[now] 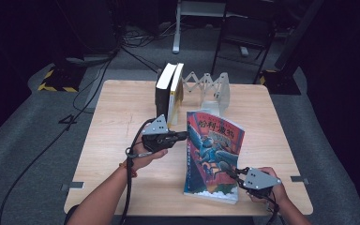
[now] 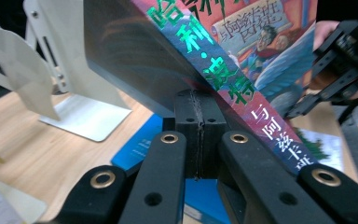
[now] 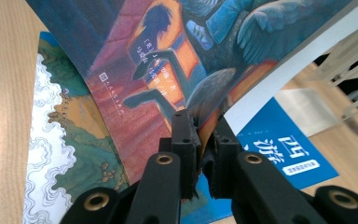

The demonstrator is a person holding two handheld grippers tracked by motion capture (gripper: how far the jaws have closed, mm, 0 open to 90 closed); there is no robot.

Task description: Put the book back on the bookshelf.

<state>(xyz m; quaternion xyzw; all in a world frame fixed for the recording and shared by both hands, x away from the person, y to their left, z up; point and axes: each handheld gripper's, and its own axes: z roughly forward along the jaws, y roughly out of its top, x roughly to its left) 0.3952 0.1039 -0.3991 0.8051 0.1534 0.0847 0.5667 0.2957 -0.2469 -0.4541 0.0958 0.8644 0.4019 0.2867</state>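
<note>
1. High view: a book (image 1: 214, 154) is held tilted above the worktop (image 1: 117, 117), long axis running from near edge to far, top end leaning away from the person. Left gripper (image 1: 183, 136) reaches in from the left and meets the book's spine side near the top; right gripper (image 1: 231, 173) meets the lower right corner. Both are at the book, so neither has to travel. A rack (image 1: 206, 86) with two upright books (image 1: 169, 91) stands at the far edge, beyond the book; my guess is the book goes there, a move away from the person.
2. Left gripper view: left gripper (image 2: 199, 100) looks clamped, jaws pressed together at the tips just under the spine edge; a thin cover edge may be pinched, I cannot tell for sure. Spine is blue with green foil lettering. Rack's white foot (image 2: 86, 119) sits close behind on the left.
3. Right gripper view: right gripper (image 3: 204, 126) is clamped on the book's (image 3: 168, 70) lower edge, cover bending between the pads. Cover is glossy, orange and blue artwork; looks like a soft paperback, likely to flex. A blue book (image 3: 279, 144) and a picture book (image 3: 65, 154) lie flat on the worktop beneath.
</note>
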